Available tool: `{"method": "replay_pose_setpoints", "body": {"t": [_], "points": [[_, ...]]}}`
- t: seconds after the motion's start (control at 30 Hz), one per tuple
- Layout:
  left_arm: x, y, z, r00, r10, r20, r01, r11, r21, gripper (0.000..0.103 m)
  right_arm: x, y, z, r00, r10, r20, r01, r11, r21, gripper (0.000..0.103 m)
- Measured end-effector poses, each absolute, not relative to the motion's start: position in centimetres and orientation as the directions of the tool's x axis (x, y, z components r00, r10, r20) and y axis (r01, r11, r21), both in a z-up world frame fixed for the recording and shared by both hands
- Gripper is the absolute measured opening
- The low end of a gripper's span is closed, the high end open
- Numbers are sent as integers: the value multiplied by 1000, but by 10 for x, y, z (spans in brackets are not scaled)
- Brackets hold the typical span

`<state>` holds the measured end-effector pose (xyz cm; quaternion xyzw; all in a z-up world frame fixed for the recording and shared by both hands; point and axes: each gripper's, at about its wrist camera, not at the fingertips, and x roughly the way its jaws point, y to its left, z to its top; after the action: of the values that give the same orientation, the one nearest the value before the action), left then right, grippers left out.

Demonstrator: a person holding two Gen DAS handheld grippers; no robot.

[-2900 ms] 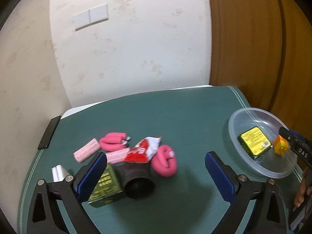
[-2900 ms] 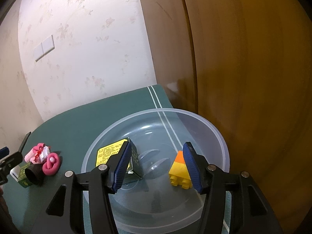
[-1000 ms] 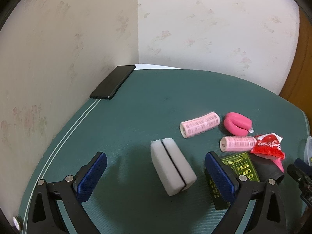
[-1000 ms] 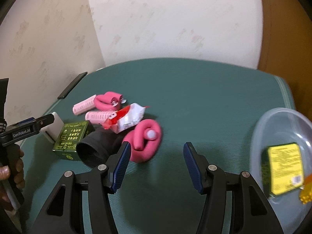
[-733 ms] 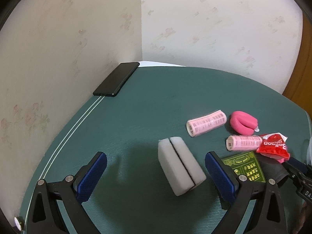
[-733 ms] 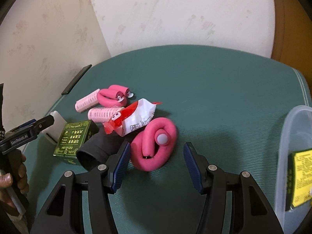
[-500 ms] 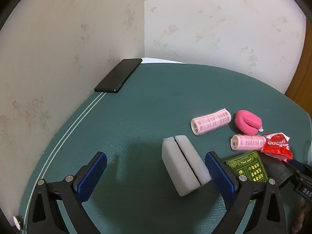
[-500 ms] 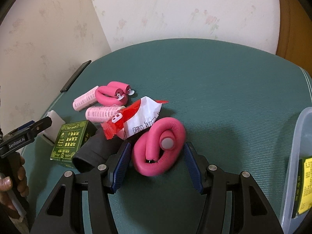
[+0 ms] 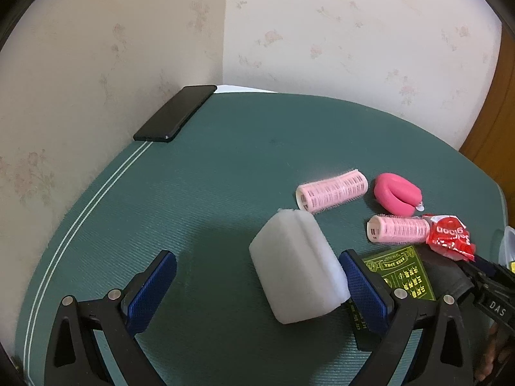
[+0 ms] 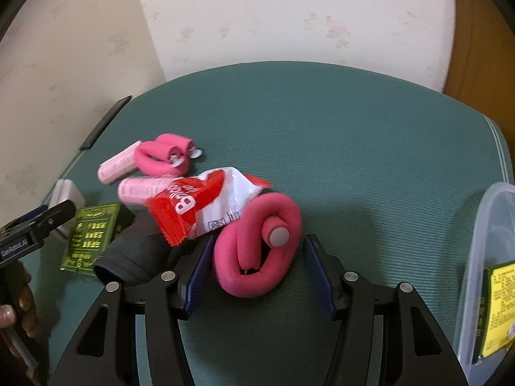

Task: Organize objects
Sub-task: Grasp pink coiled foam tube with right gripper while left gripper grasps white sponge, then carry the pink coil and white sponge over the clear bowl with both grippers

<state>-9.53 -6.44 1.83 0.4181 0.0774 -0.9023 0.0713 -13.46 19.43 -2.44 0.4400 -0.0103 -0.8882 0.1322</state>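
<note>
Pink coil (image 10: 257, 247): lay between right gripper (image 10: 259, 268) jaws, apart, unclamped.
Sponge (image 9: 297, 265): inside left gripper (image 9: 257, 284) jaws, wide apart, against the right one.

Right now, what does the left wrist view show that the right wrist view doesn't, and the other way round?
Only the left wrist view shows the left tongs open around the white sponge block, with its whole top in sight.

Only the right wrist view shows the right tongs open around the coiled pink foam roller, not visibly pressing it, and the clear tub holding a yellow box.

Both show the green box, the red packet, two pale pink rollers, the folded pink roller and the black phone.
</note>
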Motion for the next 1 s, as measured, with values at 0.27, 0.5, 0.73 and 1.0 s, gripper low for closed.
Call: {"method": "replay_pose_setpoints", "body": {"t": [0.27,0.5,0.73,1.0], "points": [[-98,-65,12,-624,-6,-781,173,-976,-130,101,-135,197,-23,-585,-231,-777,218,-968,124,58],[-96,-56,12,-628,27,-778,140,-979,-146,84,-136,194,-24,-579,-234,-781,220,-967,126,60],[-94,-43,12,-628,92,-773,72,-982,-175,61,-135,194,-24,-581,-230,-781,218,-968,123,58],[-87,-37,19,-652,108,-751,41,-983,-177,53,-130,194,-23,-594,-235,-770,212,-968,132,49]]}}
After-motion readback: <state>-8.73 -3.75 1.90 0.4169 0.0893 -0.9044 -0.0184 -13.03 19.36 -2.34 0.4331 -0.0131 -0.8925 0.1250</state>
